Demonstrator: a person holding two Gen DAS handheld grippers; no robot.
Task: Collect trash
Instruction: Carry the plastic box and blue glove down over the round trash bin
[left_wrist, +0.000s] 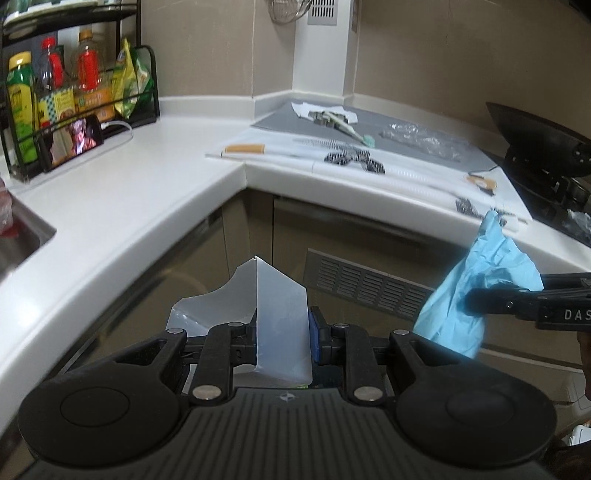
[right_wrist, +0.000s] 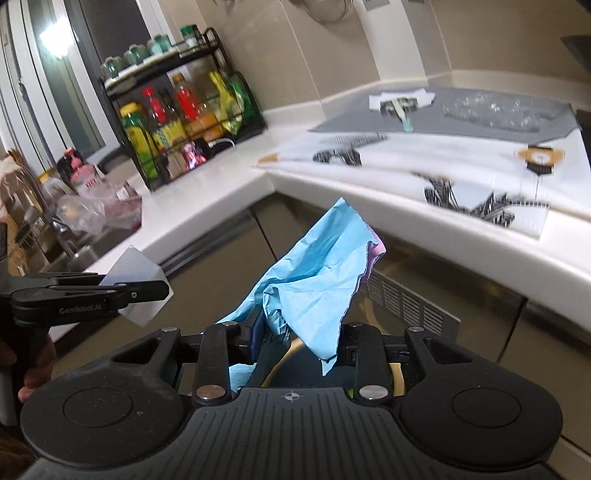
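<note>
The white L-shaped bench (left_wrist: 122, 192) wraps round the corner, with a grey mat (left_wrist: 406, 136) of clutter on its far right run and a black wire rack of bottles (left_wrist: 74, 99) far left. Both tongs hang in front of the cabinets, off the bench, each loaded. The left tongs (left_wrist: 282, 341) grip a folded translucent white plastic piece (left_wrist: 280, 314); the right tongs (right_wrist: 295, 343) grip a crumpled blue paper sheet (right_wrist: 314, 273). This looks like the carrying step; next calls for a bin, unseen here.
</note>
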